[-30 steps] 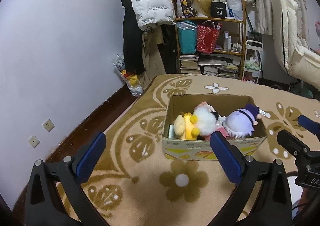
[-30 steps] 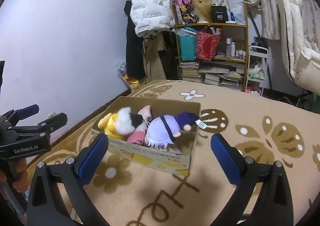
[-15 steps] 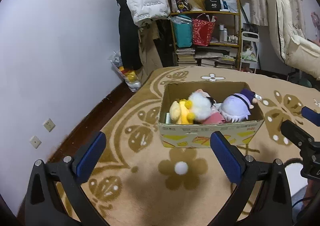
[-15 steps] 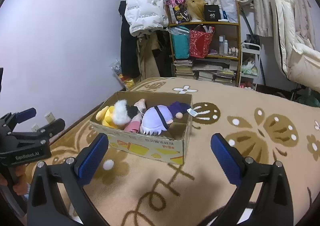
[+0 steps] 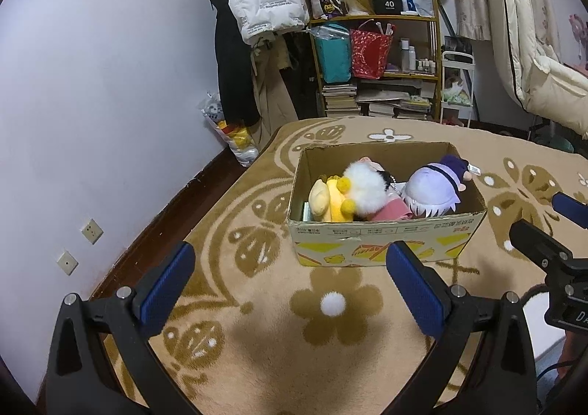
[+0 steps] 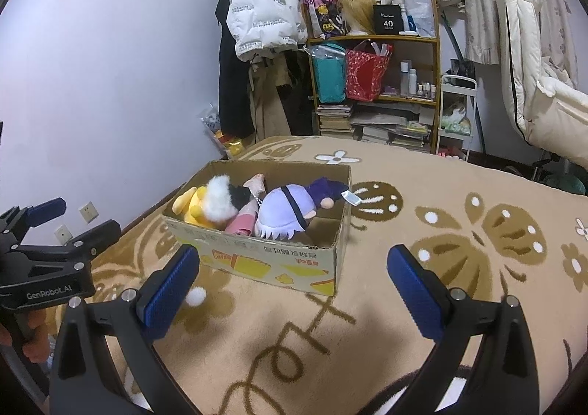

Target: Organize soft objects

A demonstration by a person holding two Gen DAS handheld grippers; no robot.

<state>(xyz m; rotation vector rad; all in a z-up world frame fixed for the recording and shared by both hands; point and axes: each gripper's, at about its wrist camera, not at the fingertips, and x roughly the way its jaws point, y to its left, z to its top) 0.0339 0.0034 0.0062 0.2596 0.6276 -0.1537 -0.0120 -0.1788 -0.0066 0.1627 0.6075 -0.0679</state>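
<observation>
box point(image 5: 386, 242) of plush toys point(image 5: 433, 191) sat mid-frame on rug point(image 5: 257, 341), white pompom point(image 5: 332, 303) lay loose just below it, left gripper point(image 5: 290, 282) and right gripper point(image 6: 294, 279) both gaped wide, empty

A white puffer jacket point(image 5: 262, 7) hangs over dark coats by the wall. Beside it, a wooden shelf point(image 5: 433, 47) holds a teal bag point(image 5: 332, 55), a red bag point(image 5: 369, 53) and stacked books point(image 5: 340, 99). A floral tan rug point(image 5: 257, 341) covers the floor.
</observation>
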